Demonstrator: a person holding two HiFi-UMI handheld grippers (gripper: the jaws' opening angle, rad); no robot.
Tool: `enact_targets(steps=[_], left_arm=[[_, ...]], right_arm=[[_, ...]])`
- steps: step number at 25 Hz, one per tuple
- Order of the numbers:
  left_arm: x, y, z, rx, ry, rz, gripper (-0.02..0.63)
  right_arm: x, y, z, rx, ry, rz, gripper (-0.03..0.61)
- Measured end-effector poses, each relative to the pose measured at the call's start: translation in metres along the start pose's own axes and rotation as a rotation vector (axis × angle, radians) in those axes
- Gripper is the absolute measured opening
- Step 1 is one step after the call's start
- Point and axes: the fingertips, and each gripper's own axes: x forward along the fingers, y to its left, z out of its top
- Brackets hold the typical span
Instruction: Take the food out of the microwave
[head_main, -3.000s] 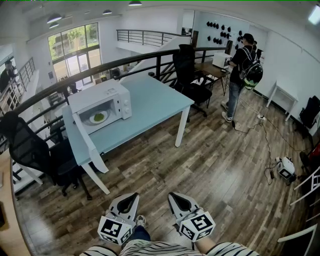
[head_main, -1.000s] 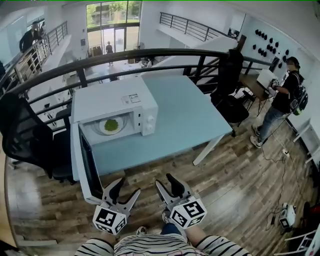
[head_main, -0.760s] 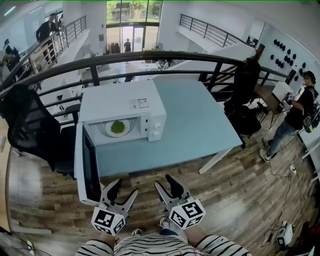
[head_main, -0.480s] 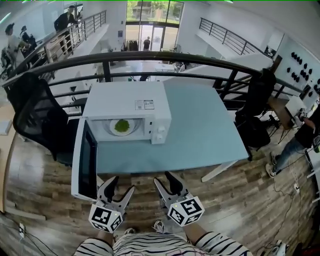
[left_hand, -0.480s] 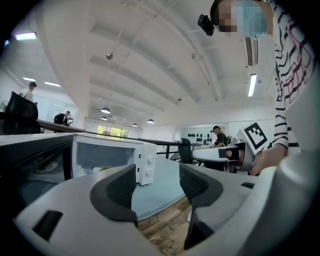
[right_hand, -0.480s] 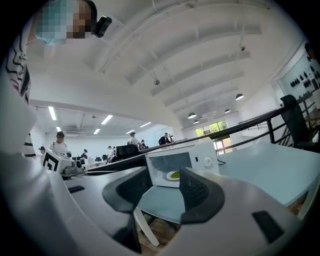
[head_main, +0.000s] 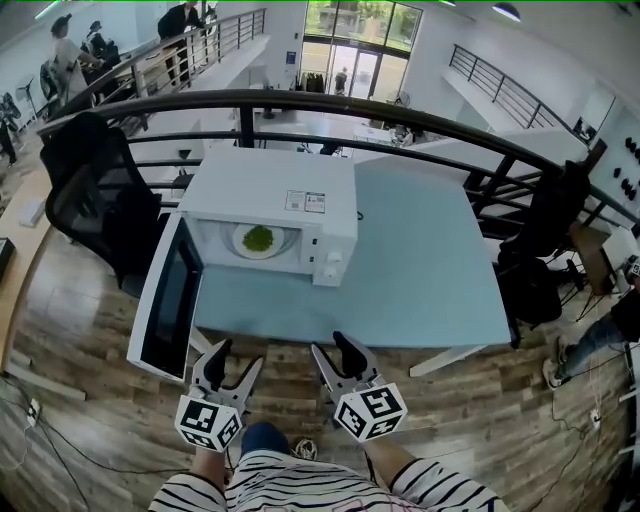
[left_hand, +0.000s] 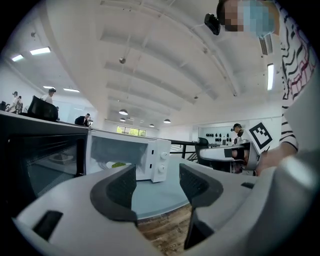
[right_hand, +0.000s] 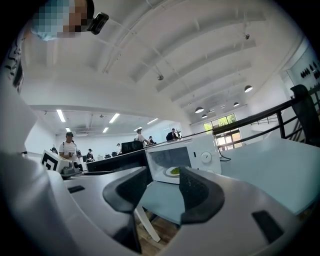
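Left claw (head_main: 235, 358) and right claw (head_main: 333, 347) have neared the open microwave (head_main: 270, 190).

Green food (head_main: 259, 238) on a white plate (head_main: 242, 245) inside the white microwave (head_main: 270, 185), door (head_main: 166, 300) wide open, on a blue table (head_main: 420, 270)

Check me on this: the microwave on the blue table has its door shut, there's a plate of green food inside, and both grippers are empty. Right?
Not quite. The door is swung open, not shut; the head view shows it. The rest holds: the microwave sits on the blue table, a plate of green food is inside, and left gripper and right gripper are empty.
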Motion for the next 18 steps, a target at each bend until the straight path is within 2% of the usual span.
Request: enact_targets(steps=[7,18], left_arm=[[0.023,0.023,-0.01,-0.032,0.0,0.037,0.252],[0.082,0.086,-0.031,-0.098,0.026,0.032,0.252]], right_arm=[[0.031,-0.011,-0.014,0.022,0.028,0.012,0.196],[0.12,-0.023,-0.035,0.05,0.053,0.019,0.196]])
